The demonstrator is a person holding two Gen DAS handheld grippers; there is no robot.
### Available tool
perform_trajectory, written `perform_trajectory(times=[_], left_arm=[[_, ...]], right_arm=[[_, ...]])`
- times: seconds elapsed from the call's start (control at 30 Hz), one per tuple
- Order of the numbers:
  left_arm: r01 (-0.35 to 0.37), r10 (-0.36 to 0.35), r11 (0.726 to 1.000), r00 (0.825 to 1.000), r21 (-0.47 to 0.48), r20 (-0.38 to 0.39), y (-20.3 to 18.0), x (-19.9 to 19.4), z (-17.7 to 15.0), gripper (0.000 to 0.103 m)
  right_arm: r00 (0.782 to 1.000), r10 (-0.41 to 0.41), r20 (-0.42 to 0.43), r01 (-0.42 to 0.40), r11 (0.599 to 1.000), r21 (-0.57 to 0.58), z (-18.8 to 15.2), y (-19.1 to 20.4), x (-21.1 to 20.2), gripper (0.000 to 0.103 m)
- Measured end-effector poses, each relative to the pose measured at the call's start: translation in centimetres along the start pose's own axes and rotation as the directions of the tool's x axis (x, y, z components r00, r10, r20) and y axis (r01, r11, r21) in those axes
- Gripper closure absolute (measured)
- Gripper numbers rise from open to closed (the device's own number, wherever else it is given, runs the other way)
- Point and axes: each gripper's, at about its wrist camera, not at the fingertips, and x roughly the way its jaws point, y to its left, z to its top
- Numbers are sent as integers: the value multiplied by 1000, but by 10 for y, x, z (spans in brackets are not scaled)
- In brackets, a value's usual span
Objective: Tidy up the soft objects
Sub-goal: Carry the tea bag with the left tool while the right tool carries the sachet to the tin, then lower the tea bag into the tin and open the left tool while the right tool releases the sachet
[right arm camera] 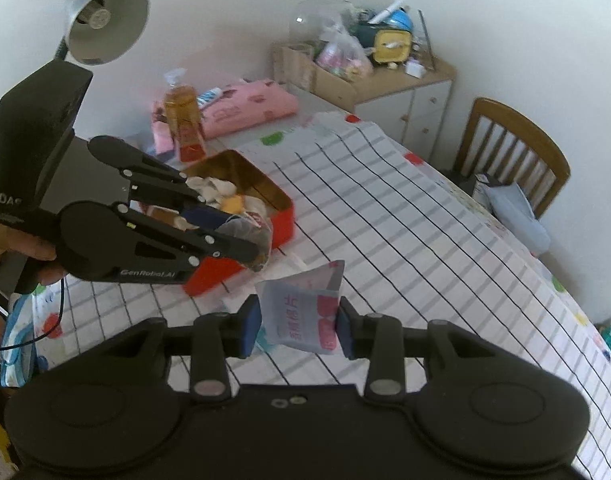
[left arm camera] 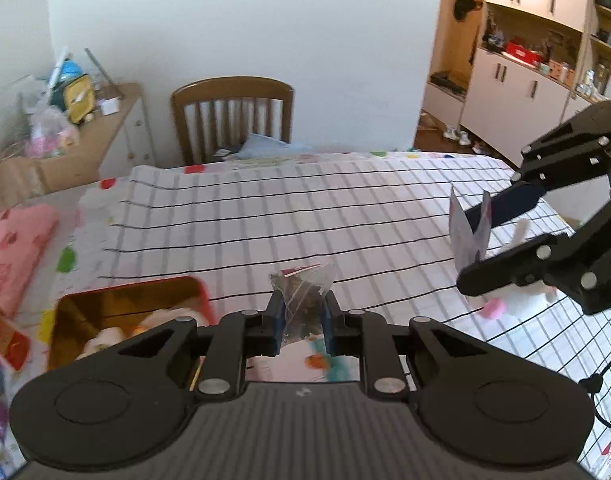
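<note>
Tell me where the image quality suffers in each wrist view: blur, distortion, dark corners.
Left wrist view: red tin and tablecloth edges smear with motion blur, the far cabinets bow from fisheye distortion. Right wrist view: dark vignette fills the corners, the white packet print is soft, and the lamp looks stretched.

On the table, the tin lies left of both claws, chair behind it.
</note>
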Motion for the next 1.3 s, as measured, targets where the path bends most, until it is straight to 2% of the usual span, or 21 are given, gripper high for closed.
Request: perform_trajectory(times=[0.37,0.8,1.03,1.3], left_arm=[[-74,74,997,997,-38,3,74,-27,-7,84],[-128,123,985,991,-111,-54,146,-14,-22,84],[-123,110,980,989,-154,-96,169,5,-35,84],[-96,75,983,988,-157,-132,174,28,-41,84]], right_arm=[[999,37,20,-36,999,-19,38,45,34,65],[999,42,-15,-42,999,-6,74,77,104,65],[998,4,-62,-3,1000,16,90,78,146,65],[990,-22,-136,32,997,69,94,70,190,64]])
